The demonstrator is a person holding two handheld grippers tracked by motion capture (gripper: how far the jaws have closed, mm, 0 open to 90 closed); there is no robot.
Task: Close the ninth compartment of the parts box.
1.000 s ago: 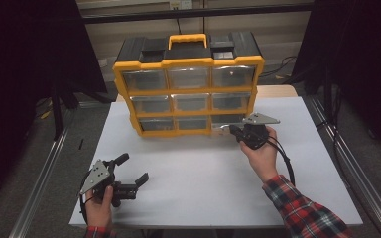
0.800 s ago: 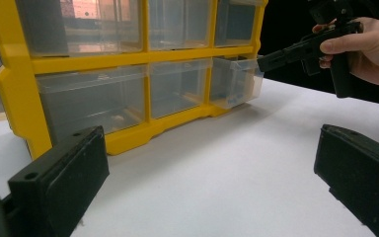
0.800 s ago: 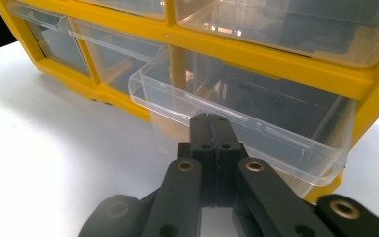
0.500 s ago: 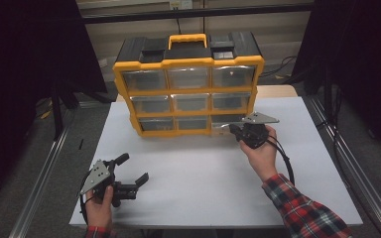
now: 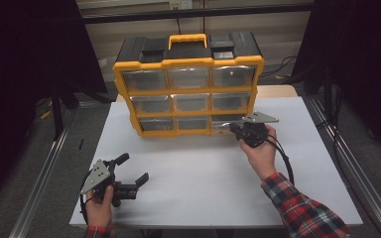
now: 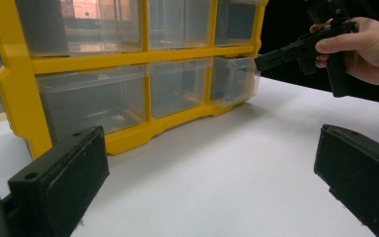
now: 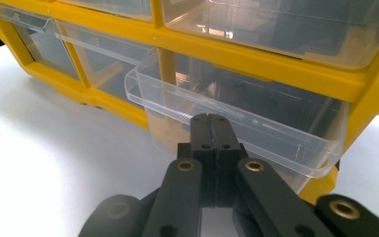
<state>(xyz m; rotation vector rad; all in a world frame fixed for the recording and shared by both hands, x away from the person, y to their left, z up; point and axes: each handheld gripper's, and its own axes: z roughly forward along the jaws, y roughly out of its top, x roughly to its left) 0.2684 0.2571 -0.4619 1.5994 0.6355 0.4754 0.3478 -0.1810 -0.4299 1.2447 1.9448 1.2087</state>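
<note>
A yellow and black drawer organizer (image 5: 188,90) with clear drawers stands at the back of the white table (image 5: 203,173). Its bottom right drawer (image 7: 276,133) is pulled partly out of the frame (image 6: 128,61). My right gripper (image 5: 233,128) is shut, its jaws pressed together, the tips against that drawer's front just under the lip (image 7: 209,120); I see nothing between them. In the left gripper view it reaches the drawer (image 6: 232,81) from the right (image 6: 259,62). My left gripper (image 5: 135,168) is held low at the table's front left, open and empty (image 6: 212,148).
The organizer has a yellow carry handle (image 5: 187,38) and black lid compartments on top. Metal rails (image 5: 39,183) run along both sides of the table. White tabletop lies between the two grippers.
</note>
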